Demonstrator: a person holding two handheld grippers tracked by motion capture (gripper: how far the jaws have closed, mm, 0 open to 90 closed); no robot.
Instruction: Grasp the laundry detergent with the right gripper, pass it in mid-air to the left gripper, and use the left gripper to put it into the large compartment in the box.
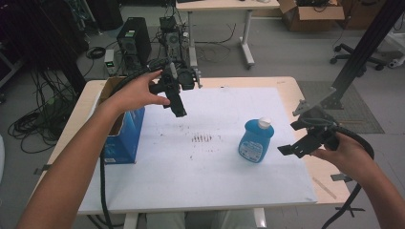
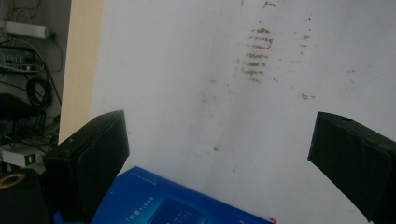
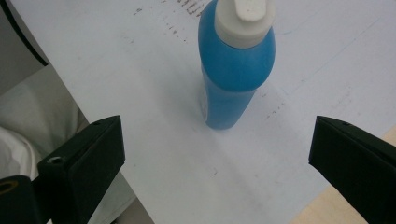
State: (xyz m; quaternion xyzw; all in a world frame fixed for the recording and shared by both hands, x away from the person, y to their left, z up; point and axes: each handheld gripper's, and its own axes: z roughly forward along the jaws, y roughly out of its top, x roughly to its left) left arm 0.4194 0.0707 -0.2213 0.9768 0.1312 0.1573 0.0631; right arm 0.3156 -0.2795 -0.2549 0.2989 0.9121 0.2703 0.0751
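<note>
Two black jaws rise from the bottom of the right gripper view, spread wide with nothing between them; ahead of them, at about 12 o'clock, stands the bottle (image 3: 236, 70), blue with a white cap, upright on the white sheet that covers the desk (image 3: 140, 93). The bottle's long axis runs vertical, and it leans toward no side. In the high view the right hand-held gripper (image 1: 298, 145) hangs just off the desk's right edge, at about 3 o'clock from the bottle (image 1: 256, 140), near it but apart, jaws pointing toward it. The left hand-held gripper (image 1: 177, 102) is held above the far left part of the desk (image 1: 215, 191), at about 10 o'clock from the bottle and well apart from it; its jaws also stand wide and empty, looking down on brown smudges (image 2: 254, 56) on the sheet and on the corner of a blue box (image 2: 173, 203) below. That box (image 1: 125, 138) sits at the desk's left edge.

Judgement: the right hand-held gripper is the nearer one and already faces the bottle, so a grasp would likely come from the right, the jaws closing across the body below the cap. Because the bottle stands tall on a narrow base, an off-centre touch could tip it.
</note>
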